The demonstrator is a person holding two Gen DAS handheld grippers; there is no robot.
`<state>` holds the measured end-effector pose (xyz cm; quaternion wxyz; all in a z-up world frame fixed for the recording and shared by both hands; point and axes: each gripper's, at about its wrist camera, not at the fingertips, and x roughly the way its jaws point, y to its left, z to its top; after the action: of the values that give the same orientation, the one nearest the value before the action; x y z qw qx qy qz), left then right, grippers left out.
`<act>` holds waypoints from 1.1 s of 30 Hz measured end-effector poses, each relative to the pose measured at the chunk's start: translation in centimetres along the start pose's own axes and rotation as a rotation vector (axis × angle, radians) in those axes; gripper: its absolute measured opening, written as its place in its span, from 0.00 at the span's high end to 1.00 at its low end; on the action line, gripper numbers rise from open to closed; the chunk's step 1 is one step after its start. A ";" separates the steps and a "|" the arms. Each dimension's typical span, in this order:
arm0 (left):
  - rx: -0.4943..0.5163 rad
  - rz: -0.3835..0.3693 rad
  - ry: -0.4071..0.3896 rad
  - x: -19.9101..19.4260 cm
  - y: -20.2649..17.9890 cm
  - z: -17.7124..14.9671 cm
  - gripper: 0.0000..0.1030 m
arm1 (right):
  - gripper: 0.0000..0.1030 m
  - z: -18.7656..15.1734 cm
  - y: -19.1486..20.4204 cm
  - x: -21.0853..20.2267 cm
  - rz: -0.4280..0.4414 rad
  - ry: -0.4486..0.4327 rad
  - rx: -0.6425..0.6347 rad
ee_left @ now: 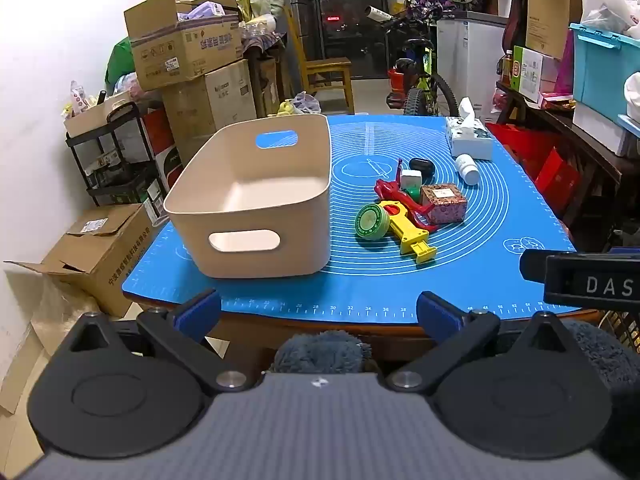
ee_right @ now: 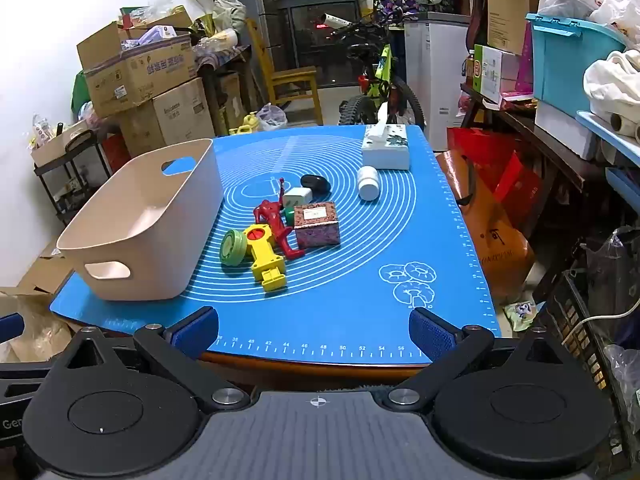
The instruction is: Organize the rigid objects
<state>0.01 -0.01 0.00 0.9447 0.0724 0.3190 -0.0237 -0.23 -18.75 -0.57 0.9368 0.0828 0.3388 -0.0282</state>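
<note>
My bench (ee_right: 304, 364) has a big blue mat (ee_right: 360, 280) on it. A tan basket (ee_right: 140, 240) sits at 9 o'clock. A pile of little toys (ee_right: 280, 228) lies in the middle. A white bottle (ee_right: 368, 184) and tissue box (ee_right: 386, 146) sit at 1 o'clock.

The right gripper (ee_right: 314, 330) hangs at the near edge of the blue mat (ee_right: 400, 248), blue pads wide apart. A beige bin (ee_right: 120, 256) sits left; right of it cluster a green disc (ee_right: 233, 247), yellow toy (ee_right: 267, 258), red figure (ee_right: 276, 220) and patterned box (ee_right: 317, 225) (touching). Farther: white bottle (ee_right: 369, 182), tissue box (ee_right: 386, 147).
</note>
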 end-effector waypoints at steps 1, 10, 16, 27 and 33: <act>-0.001 -0.001 0.000 0.0 0.0 0.0 0.00 | 0.02 0.0 0.0 0.0 -0.004 0.000 -0.004; -0.005 0.003 0.001 0.0 0.0 0.0 0.00 | 0.02 0.0 0.0 0.0 -0.007 -0.004 -0.007; -0.004 0.003 0.000 -0.2 -0.2 0.1 0.00 | 0.02 0.0 0.0 0.0 -0.005 -0.001 -0.005; -0.005 0.004 -0.005 -0.3 -0.3 0.0 0.00 | 0.02 -0.2 -0.2 0.1 -0.006 0.001 -0.005; 0.004 0.001 -0.004 -0.1 -0.4 -0.1 0.00 | 0.02 -0.1 0.0 0.0 -0.007 0.002 -0.005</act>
<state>-0.15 -0.35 -0.08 0.9452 0.0746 0.3170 -0.0239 -0.27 -18.71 -0.68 0.9366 0.0794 0.3401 -0.0303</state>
